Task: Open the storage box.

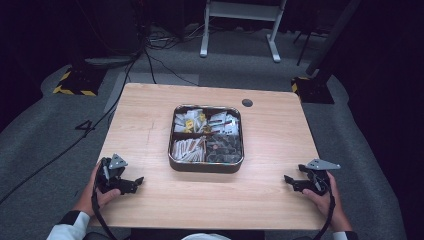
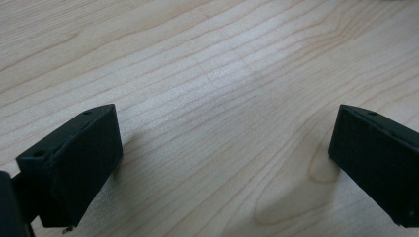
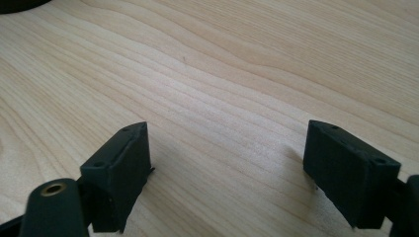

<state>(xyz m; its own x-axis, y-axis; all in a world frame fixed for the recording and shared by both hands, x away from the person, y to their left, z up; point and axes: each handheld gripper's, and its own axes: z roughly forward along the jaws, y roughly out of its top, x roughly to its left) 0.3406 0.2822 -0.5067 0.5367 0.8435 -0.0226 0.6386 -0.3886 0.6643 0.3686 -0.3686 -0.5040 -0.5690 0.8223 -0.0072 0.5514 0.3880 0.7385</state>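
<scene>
The left tool [image 1: 134,181] and right tool [image 1: 292,181] rested on the tabletop [image 1: 270,140], jaws spread wide and holding nothing, either side of the four-compartment tin [image 1: 206,165] at its centre.

I look along my right gripper [image 3: 227,163] and see its two black jaws standing far apart. Nothing sits between them. Under them is the light wooden table [image 3: 237,74], with wavy lines in the wood. A dark round edge [image 3: 20,4] peeks in at the top left corner.
</scene>
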